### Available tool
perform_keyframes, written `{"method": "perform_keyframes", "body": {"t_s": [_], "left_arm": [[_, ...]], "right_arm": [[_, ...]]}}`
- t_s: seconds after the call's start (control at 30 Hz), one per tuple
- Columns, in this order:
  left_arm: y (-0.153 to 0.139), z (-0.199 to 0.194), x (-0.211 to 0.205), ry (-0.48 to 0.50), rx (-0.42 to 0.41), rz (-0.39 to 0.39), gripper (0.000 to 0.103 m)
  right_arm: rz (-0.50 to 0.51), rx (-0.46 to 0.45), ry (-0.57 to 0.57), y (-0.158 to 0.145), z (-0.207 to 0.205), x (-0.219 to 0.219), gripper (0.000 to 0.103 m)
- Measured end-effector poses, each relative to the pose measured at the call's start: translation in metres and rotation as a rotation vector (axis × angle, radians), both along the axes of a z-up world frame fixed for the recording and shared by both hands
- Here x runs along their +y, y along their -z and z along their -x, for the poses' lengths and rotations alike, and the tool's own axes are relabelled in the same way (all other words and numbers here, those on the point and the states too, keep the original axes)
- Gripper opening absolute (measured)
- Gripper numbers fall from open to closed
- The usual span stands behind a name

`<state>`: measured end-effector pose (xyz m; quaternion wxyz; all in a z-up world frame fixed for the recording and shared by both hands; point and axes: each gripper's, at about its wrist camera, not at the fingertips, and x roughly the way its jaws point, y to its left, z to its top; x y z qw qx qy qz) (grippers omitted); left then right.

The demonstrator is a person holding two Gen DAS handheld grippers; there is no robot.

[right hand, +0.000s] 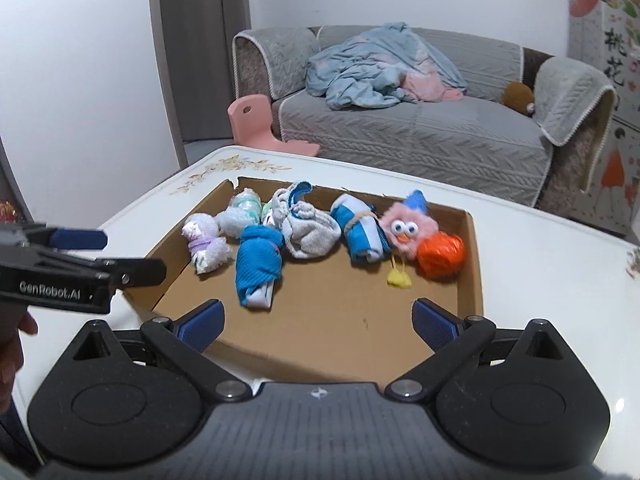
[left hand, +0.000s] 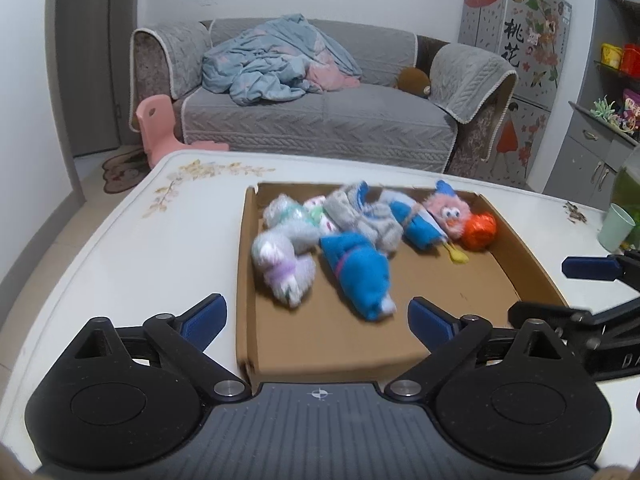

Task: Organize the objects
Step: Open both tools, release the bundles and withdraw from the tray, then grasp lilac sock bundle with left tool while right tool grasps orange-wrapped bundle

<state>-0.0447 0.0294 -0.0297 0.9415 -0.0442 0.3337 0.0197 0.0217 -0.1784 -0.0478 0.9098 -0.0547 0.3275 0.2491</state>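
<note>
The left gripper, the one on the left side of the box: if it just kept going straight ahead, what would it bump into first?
Probably the blue rolled sock. The left gripper is open, held over the near part of the cardboard tray, and that sock lies closest along its line. Depth is hard to judge, so it might pass above it.

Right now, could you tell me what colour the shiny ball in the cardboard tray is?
Orange; the shiny ball shows best in the right wrist view.

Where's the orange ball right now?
The orange ball sits in the far right corner of the cardboard tray, touching the pink fuzzy toy on its left; it shows in both wrist views.
</note>
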Motion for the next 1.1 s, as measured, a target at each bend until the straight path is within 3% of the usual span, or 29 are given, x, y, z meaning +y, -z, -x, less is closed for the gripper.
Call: {"method": "perform_keyframes", "body": {"t_s": [0.37, 0.6, 0.73, 0.93, 1.1], "left_arm": [[0.03, 0.061, -0.024, 0.003, 0.011, -0.003, 0.101], [0.056, 0.066, -0.039, 0.028, 0.061, -0.009, 0.102], [0.07, 0.059, -0.04, 0.039, 0.089, -0.031, 0.102], [0.076, 0.058, -0.02, -0.016, 0.109, -0.041, 0.101], [0.074, 0.059, -0.007, -0.041, 0.106, -0.047, 0.101]], "right_arm": [[-0.036, 0.004, 0.081, 0.017, 0.047, -0.032, 0.102], [-0.035, 0.039, 0.15, 0.043, 0.052, -0.056, 0.1], [-0.05, 0.071, 0.189, 0.051, 0.039, -0.064, 0.09], [-0.016, 0.112, 0.189, 0.063, 0.035, -0.065, 0.056], [-0.004, 0.11, 0.168, 0.064, 0.036, -0.065, 0.056]]}}
